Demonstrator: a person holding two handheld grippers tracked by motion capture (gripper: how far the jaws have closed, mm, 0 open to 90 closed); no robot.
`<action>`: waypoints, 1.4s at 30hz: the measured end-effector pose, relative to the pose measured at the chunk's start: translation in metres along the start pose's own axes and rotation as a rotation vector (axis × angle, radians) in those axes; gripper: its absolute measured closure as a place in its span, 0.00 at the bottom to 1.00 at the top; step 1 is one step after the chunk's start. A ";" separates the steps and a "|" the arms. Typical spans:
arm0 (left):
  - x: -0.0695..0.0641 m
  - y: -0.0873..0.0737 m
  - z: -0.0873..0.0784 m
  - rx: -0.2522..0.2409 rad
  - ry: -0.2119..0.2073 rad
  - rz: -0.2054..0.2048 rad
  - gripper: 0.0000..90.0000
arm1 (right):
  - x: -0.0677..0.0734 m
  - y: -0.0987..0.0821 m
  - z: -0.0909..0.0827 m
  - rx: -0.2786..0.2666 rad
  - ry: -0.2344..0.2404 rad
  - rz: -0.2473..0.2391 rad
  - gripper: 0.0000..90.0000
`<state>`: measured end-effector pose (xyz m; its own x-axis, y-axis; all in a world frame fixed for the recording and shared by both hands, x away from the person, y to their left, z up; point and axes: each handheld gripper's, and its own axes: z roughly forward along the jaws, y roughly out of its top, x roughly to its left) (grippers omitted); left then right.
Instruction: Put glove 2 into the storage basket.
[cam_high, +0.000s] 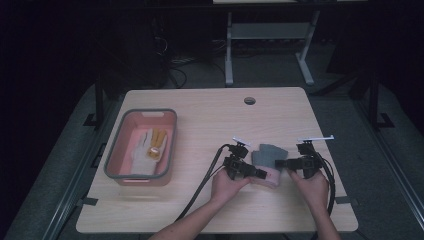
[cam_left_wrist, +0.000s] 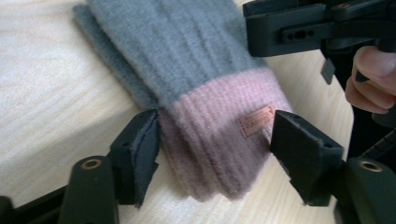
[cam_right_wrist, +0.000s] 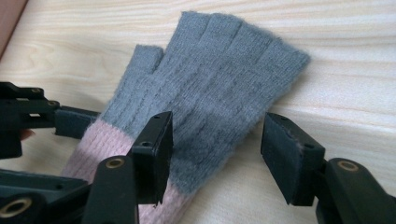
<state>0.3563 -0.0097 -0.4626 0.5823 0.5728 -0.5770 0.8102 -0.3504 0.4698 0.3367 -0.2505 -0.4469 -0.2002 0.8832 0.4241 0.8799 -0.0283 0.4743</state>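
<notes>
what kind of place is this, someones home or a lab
Probably a lab or data-recording room: a bare light wooden table with a cable hole, dark surroundings with tangled cables on the floor, and a white-framed workbench behind.

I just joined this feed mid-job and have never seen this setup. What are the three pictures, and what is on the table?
A person holds a two-jaw gripper in each hand. The high view looks down on the table; the other two ride on the grippers. A grey glove with a pink cuff lies flat. The left gripper is open, jaws either side of the cuff. The right gripper is open over the grey part. Nothing is held yet. At left, a pink bin holds another glove.
</notes>
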 end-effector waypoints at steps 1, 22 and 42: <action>0.001 0.000 0.000 -0.007 -0.004 -0.012 0.38 | -0.001 0.000 0.001 -0.002 0.008 0.008 0.48; 0.004 0.000 -0.001 0.022 -0.003 -0.011 0.51 | -0.006 -0.017 0.012 -0.058 0.053 -0.010 0.69; 0.014 -0.005 -0.002 -0.040 -0.084 -0.031 0.73 | -0.007 -0.023 0.014 -0.104 0.113 0.030 0.87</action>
<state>0.3600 0.0014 -0.4722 0.5623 0.5181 -0.6445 0.8253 -0.3026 0.4767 0.3243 -0.2493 -0.4716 -0.2266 0.8231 0.5208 0.8379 -0.1078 0.5350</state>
